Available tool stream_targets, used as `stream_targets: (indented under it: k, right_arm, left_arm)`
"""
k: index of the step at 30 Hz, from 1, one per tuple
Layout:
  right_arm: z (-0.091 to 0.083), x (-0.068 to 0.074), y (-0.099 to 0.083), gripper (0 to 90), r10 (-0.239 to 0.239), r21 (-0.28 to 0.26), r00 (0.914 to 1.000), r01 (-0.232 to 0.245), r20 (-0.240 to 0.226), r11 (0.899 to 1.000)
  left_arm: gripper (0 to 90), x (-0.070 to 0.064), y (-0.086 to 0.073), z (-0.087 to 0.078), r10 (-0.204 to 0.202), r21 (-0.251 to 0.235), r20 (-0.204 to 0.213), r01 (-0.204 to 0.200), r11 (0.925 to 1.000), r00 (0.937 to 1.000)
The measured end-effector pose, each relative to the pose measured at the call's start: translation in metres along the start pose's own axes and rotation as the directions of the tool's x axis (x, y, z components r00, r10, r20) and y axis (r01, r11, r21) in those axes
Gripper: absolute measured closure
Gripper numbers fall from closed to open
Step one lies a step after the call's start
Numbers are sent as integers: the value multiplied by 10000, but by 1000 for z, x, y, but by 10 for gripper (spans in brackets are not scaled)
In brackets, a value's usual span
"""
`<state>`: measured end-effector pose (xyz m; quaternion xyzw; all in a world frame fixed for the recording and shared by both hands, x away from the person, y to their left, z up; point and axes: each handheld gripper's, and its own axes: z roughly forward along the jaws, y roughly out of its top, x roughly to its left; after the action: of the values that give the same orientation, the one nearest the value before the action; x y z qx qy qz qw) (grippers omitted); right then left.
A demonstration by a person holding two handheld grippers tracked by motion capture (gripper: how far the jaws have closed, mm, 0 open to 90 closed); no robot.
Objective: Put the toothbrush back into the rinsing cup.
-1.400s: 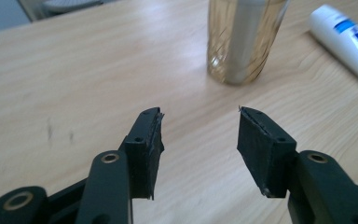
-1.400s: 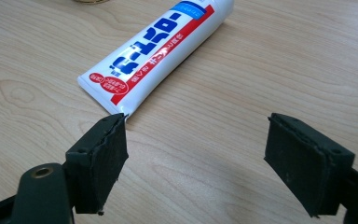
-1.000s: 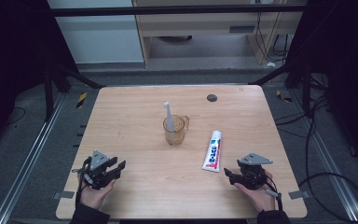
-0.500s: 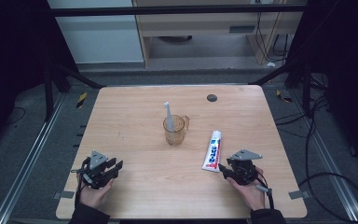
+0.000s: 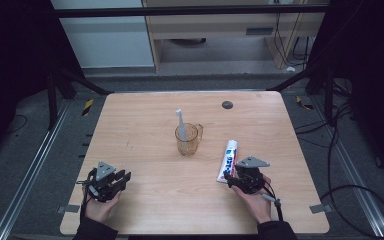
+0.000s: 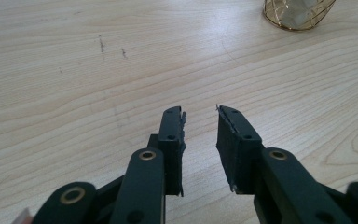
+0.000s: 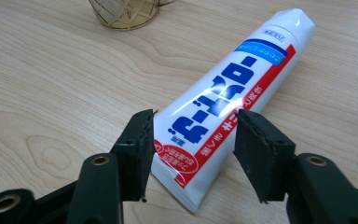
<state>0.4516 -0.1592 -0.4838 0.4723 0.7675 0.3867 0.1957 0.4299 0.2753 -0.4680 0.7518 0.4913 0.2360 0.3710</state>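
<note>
Wooden table point(image 5: 145, 125), light grain, rectangular, with a small dark round mark point(image 5: 227, 104) near its far edge. Amber glass cup with handle point(image 5: 187, 139), upright near the table's middle; its wire-patterned base appears at the top of both gripper views. White toothbrush point(image 5: 181, 125), standing tilted inside the cup, head upward. Toothpaste tube point(image 7: 228, 102), white with red edging and blue lettering, lying flat on the table to the right of the cup, well apart from it, its wide crimped end toward the person. Right gripper point(image 7: 193, 154), held in the person's right hand at the near right of the table; jaws apart, one on each side of the tube's near end, not pressed against it. Left gripper point(image 6: 200, 149), held in the person's left hand at the near left of the table, well apart from cup and tube; jaws apart with bare wood between them, holding nothing.
</note>
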Motion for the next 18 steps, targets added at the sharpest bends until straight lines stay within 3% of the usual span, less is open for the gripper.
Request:
stream_targets:
  k: [11, 18]
  right_arm:
    - [16, 11, 7, 735, 49, -148, 9989, -56, -462, 9999]
    - [24, 16, 11, 802, 25, -89, 9983, -30, -590, 10000]
  left_arm:
    - [720, 1, 0, 1, -12, 43, 6, 12, 10000, 10000]
    - [722, 2, 0, 1, -16, 52, -1, 16, 10000, 10000]
